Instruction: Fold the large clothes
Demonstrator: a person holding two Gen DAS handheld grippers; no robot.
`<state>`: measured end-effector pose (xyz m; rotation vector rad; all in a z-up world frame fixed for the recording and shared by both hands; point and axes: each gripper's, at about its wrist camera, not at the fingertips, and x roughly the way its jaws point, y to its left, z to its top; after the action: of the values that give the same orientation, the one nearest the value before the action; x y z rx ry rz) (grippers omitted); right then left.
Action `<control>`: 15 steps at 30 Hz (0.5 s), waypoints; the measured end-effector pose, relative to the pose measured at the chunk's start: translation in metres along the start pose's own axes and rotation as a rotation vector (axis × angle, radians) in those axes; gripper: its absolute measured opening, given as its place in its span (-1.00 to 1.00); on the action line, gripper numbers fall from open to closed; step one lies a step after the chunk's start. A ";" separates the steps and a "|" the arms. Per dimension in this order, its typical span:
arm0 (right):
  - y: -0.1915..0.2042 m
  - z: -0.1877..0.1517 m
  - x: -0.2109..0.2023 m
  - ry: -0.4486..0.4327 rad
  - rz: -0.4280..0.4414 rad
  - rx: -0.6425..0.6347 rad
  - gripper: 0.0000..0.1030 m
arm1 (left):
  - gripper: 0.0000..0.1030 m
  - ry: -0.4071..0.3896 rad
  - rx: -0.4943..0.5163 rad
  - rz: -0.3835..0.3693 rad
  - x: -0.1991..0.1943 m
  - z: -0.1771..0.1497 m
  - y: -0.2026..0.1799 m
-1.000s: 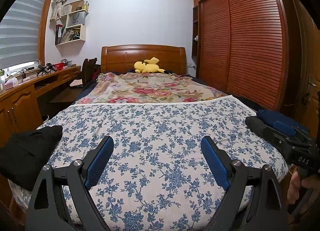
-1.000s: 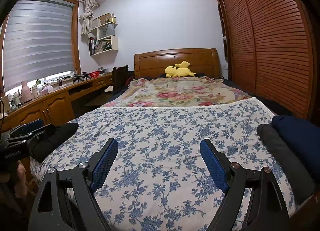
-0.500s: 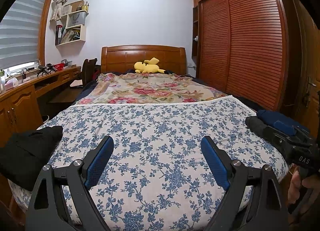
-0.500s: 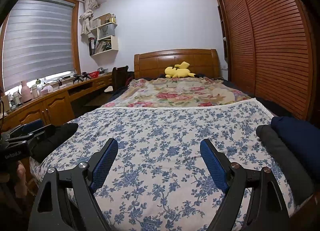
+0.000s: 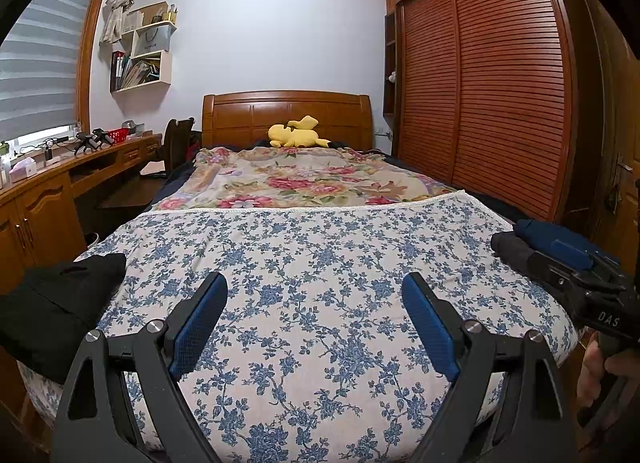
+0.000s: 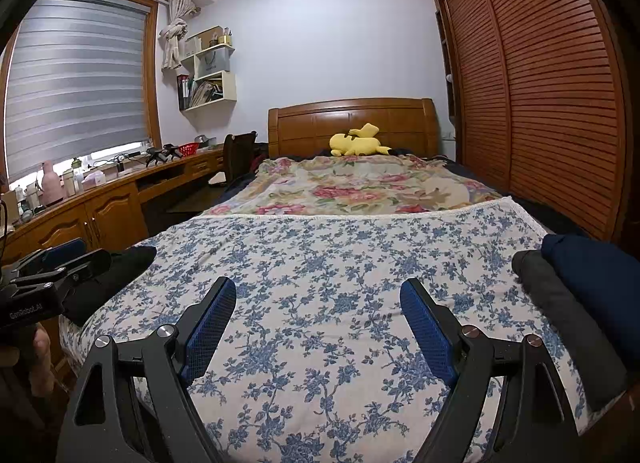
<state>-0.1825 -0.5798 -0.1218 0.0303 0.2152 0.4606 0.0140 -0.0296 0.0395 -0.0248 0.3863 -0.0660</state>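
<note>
A black garment (image 5: 52,307) lies bunched at the bed's near left corner; it also shows in the right wrist view (image 6: 112,279). A dark grey garment (image 6: 560,311) and a navy garment (image 6: 600,279) lie folded at the near right edge, and show in the left wrist view too, grey (image 5: 512,251) and navy (image 5: 544,233). My left gripper (image 5: 314,323) is open and empty above the blue-flowered bedspread (image 5: 320,263). My right gripper (image 6: 316,323) is open and empty above the same bedspread (image 6: 340,263).
A wooden desk (image 6: 100,199) with bottles runs along the left wall. A louvred wardrobe (image 5: 500,83) stands on the right. A floral blanket (image 5: 304,179) and a yellow plush toy (image 5: 296,135) lie near the headboard. A chair (image 6: 236,155) stands beside the bed.
</note>
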 end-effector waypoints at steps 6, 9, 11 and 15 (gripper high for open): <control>-0.001 0.000 0.000 -0.001 0.000 -0.002 0.66 | 0.73 0.000 -0.001 0.000 0.000 0.000 0.000; -0.001 0.000 0.000 0.000 0.000 -0.002 0.66 | 0.73 -0.001 -0.001 0.000 0.000 -0.001 0.000; -0.001 0.000 -0.001 -0.001 -0.001 -0.001 0.66 | 0.73 -0.001 -0.001 0.001 0.000 -0.001 0.000; -0.001 0.000 -0.002 -0.002 -0.002 -0.001 0.66 | 0.73 -0.002 0.001 0.001 0.000 -0.001 -0.001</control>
<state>-0.1841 -0.5816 -0.1211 0.0299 0.2127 0.4585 0.0134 -0.0302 0.0391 -0.0238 0.3847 -0.0653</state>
